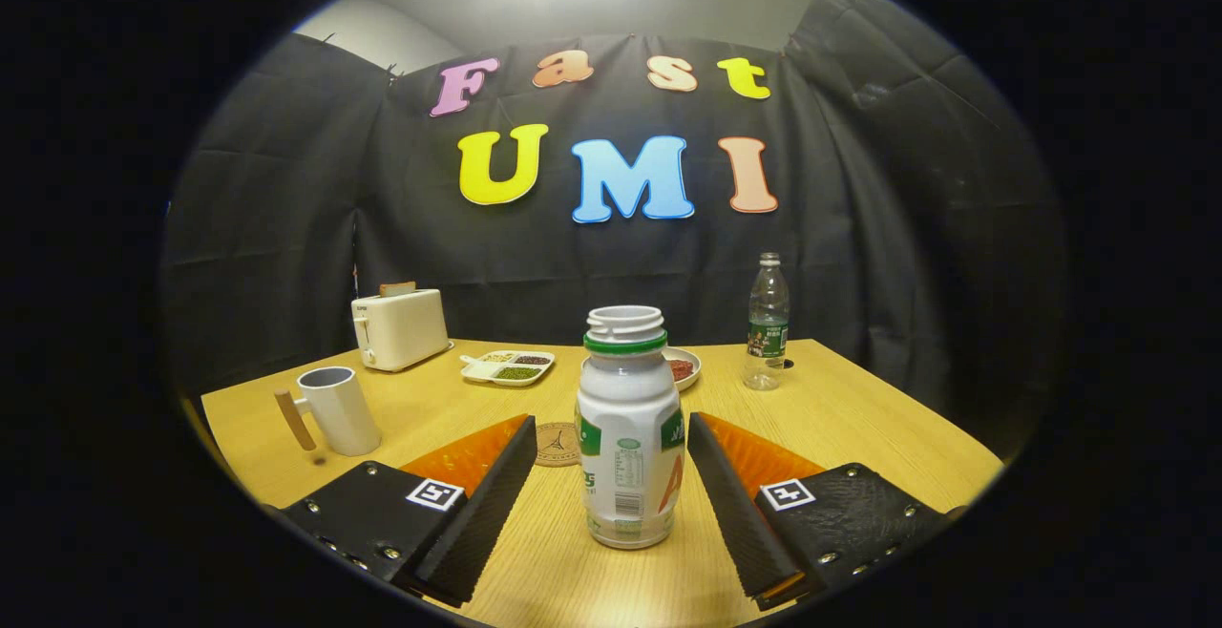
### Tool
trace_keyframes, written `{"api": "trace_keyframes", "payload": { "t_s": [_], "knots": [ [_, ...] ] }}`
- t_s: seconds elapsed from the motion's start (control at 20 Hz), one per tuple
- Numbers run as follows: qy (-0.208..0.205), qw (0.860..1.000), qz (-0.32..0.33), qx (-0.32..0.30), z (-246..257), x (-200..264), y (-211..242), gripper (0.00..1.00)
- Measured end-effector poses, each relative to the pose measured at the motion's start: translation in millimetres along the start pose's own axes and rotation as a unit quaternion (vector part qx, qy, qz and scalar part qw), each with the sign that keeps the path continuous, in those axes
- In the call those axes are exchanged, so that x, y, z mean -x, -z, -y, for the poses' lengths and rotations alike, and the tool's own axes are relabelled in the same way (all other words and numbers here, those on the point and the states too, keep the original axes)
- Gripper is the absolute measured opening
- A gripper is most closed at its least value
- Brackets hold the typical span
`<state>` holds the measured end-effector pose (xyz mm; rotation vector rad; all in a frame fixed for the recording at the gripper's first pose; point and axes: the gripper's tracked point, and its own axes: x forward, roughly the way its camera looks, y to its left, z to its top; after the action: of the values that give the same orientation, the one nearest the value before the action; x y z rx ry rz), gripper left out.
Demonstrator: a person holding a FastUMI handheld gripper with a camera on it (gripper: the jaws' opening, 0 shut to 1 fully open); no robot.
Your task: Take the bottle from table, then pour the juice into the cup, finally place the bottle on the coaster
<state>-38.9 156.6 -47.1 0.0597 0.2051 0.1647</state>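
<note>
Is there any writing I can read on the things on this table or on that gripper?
Nothing legible.
On the juice bottle: label print too small and blurred.
On the water bottle: green label, too small.
On the coaster: engraved design, no readable words.
On the gripper: a square black-and-white pattern on each finger, no words; fingers open, either side of the juice bottle, not touching.

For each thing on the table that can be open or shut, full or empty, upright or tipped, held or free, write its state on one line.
Juice bottle: upright on the table, cap off, between the jaws, not gripped.
Gripper: jaws open, a gap on each side of the bottle.
Cup: upright, contents hidden.
Coaster: flat, bare.
Water bottle: upright, capped.
Toaster: a slice sticking up.
</note>
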Motion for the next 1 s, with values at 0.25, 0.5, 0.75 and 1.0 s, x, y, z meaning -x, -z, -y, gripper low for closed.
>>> {"api": "trace_keyframes", "payload": {
  "t_s": [0.25,0.5,0.75,1.0],
  "knots": [
    [0.02,1.0,0.001,-0.012,5,-13,4,0.97],
    [0.031,0.999,-0.011,-0.013,7,-23,15,0.89],
    [0.029,0.999,-0.015,0.004,3,-23,12,0.75],
    [0.022,0.999,-0.026,0.03,-8,-28,12,0.74]
  ]
}}
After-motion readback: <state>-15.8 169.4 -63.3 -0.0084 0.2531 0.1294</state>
